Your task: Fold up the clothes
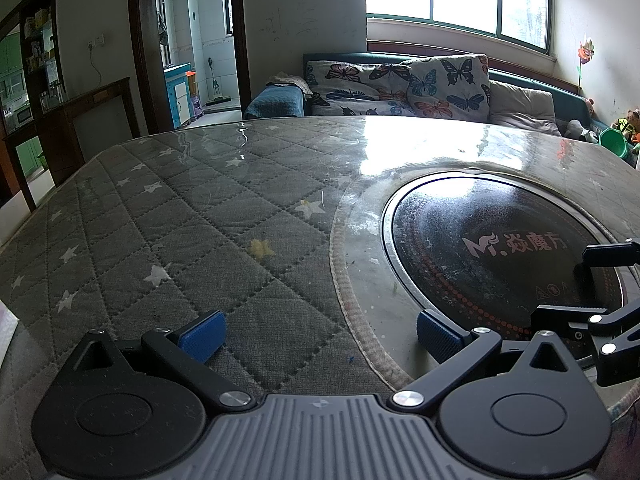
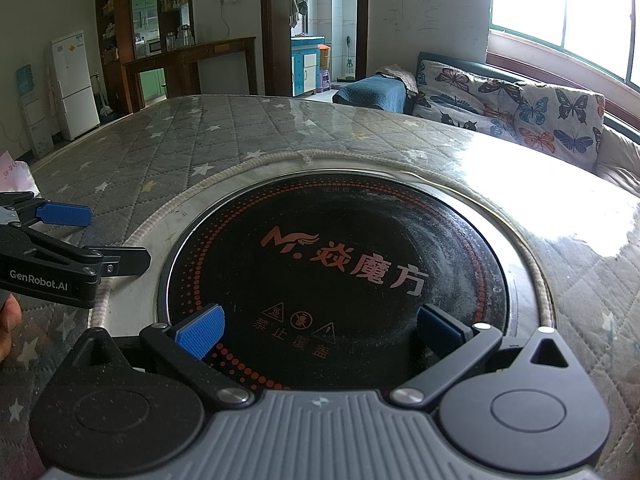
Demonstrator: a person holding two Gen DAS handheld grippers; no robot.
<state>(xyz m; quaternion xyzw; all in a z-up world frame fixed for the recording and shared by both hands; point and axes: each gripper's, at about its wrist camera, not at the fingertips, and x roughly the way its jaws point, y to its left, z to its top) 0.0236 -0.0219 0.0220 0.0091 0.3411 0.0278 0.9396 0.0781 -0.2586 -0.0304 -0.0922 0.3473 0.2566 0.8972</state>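
Two grippers are over one tabletop [image 1: 168, 208], which carries a grey quilted cover with white stars under a clear sheet. One round black cooking plate [image 2: 332, 264] with red lettering is set into the tabletop, inside a round cut in the cover.

The left gripper [image 1: 318, 336] has its two blue pads wide apart and holds nothing; it is above the cover, just beside the left rim of the plate. The right gripper [image 2: 318, 332] also has its two pads wide apart and empty, and it is above the near part of the plate. In the right wrist view the left gripper appears at the left edge of the tabletop side, with part of a hand [image 2: 8, 328] behind it.

No clothes can be seen on the tabletop in either view. Behind the far edge there is one sofa [image 1: 400, 88] with two butterfly cushions.
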